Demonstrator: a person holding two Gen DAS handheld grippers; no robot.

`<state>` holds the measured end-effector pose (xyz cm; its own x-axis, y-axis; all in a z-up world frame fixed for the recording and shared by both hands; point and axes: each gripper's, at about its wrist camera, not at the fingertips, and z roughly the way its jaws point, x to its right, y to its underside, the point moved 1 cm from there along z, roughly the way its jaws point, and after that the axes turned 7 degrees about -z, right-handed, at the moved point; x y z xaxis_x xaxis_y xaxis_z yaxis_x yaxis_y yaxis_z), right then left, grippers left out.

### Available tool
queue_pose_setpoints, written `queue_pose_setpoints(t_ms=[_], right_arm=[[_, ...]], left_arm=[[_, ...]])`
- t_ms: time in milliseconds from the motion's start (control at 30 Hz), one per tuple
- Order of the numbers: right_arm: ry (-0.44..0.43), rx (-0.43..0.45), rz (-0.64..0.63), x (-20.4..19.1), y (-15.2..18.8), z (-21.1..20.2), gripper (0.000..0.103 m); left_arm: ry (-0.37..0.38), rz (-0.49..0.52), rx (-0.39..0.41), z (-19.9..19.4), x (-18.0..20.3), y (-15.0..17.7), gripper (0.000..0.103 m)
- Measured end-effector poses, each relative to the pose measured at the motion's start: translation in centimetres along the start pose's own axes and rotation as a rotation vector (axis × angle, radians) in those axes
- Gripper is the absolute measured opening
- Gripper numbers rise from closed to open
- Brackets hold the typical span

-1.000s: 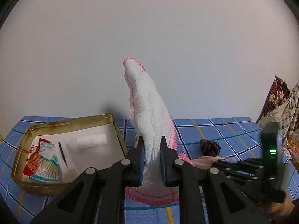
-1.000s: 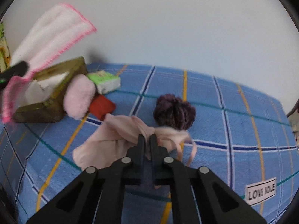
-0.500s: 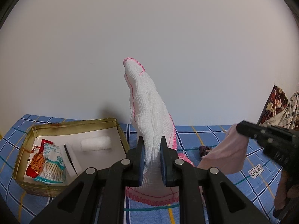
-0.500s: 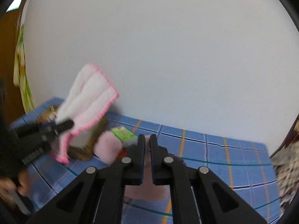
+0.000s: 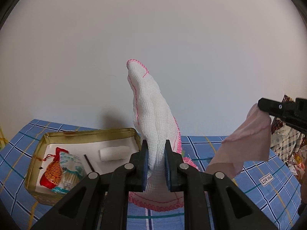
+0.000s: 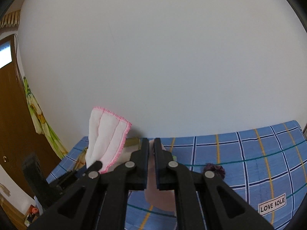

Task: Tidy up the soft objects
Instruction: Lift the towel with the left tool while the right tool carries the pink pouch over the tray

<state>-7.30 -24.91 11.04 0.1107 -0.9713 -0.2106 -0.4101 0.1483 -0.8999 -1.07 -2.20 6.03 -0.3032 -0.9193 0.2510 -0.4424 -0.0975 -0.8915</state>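
My left gripper [image 5: 155, 149] is shut on a white gauze cloth with pink stitched edges [image 5: 151, 115]. The cloth stands up above the fingers and drapes below them, off the blue checked bedspread [image 5: 211, 147]. In the right wrist view the same white cloth [image 6: 107, 140] shows at the left with the left gripper [image 6: 96, 165] under it. My right gripper [image 6: 151, 149] is shut on a pale pink garment [image 6: 161, 199], which hangs below it. From the left wrist view, that pink garment [image 5: 247, 141] dangles from the right gripper [image 5: 265, 107] at the right edge.
An open gold tin [image 5: 57, 136] at the left holds a white roll [image 5: 113, 153], a pack of cotton swabs [image 5: 71, 170] and a red pouch [image 5: 51, 174]. A dark purple scrunchie [image 6: 214, 169] lies on the bedspread. A white wall stands behind; patterned cloth [image 5: 285, 140] is piled at the right.
My right gripper has risen well above the bedspread, lifting the pink garment off it; the purple scrunchie stayed down. The left gripper with the white cloth has drifted slightly away from the tin.
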Motion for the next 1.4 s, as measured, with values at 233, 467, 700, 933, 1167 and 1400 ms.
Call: queue_pose_setpoints(t_ms=[233,467,700,933,1167,1400], right_arm=[[-0.045,0.024,-0.029,-1.7,-1.3,0.5,0.005],[-0.097,0.059,-0.076,-5.1,-3.4,1.4,0.005],[-0.171,0.067,-0.093,-8.9,-4.9,4.4,0.005],[-0.228,0.045,-0.102,-12.1,-5.5,7.9,0.005],[-0.272,0.033,-0.084,-14.0,-5.5,10.8,0.005],[-0.269,0.005,-0.092,-14.7,-4.3,13.6,0.005]], left_arm=[[-0.039,-0.003,0.023,-0.7,-2.1,-0.7,0.016],[-0.093,-0.020,0.046,-1.2,-5.1,-1.6,0.016],[-0.173,-0.038,0.060,-1.9,-8.6,-2.4,0.016],[-0.227,-0.073,0.059,-1.4,-12.4,-2.6,0.016],[-0.259,-0.089,0.055,-1.3,-14.7,-2.8,0.016],[-0.278,-0.057,0.027,-1.0,-14.8,-2.5,0.016]])
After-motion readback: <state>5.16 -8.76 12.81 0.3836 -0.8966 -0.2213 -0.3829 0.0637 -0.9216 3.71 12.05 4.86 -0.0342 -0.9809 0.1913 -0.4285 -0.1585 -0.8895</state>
